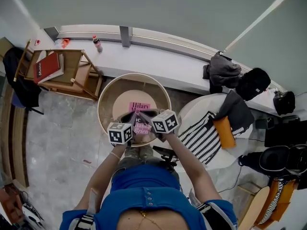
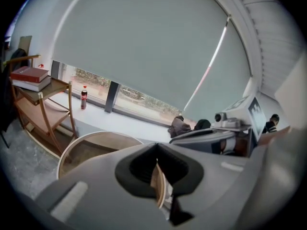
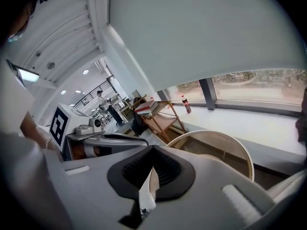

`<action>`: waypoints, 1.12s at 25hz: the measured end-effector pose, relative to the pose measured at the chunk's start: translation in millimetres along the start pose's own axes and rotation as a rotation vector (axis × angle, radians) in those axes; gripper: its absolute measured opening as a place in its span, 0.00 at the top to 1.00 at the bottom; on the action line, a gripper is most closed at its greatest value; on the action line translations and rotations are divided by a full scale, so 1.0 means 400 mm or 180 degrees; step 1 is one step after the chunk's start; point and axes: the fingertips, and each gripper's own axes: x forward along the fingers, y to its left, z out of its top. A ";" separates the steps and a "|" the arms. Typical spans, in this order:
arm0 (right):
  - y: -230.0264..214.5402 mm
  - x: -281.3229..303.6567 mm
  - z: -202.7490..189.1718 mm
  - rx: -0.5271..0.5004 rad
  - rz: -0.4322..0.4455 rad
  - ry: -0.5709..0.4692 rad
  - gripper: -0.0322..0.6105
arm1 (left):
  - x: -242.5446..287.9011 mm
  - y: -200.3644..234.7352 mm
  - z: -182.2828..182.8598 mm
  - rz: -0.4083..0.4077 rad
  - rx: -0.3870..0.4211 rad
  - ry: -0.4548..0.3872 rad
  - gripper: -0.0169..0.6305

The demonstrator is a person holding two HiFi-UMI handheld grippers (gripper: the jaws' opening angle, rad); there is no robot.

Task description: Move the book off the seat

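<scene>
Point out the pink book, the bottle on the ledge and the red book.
pink book (image 1: 139,108): head view, upper part of cover.
bottle (image 2: 84,99): left gripper view, its dark body.
red book (image 2: 29,74): left gripper view, its red edge.

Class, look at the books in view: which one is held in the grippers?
The pink-covered book, clamped by the left gripper and right gripper over the round wooden seat; the red book lies stacked on the wooden rack.

Head view looks steeply down; both gripper views face the window — all share the round chair.
</scene>
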 end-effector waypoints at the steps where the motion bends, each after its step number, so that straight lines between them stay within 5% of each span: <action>1: 0.009 -0.015 0.019 -0.0074 -0.0010 -0.0050 0.95 | -0.013 -0.011 0.017 -0.0009 0.0011 -0.0069 0.97; 14: 0.138 -0.178 0.200 -0.0857 -0.0367 -0.0652 0.95 | -0.171 -0.102 0.184 -0.0027 0.0282 -0.0736 0.97; 28: 0.202 -0.241 0.242 -0.0873 -0.0552 -0.0929 0.95 | -0.250 -0.167 0.244 -0.0031 0.0472 -0.0999 0.97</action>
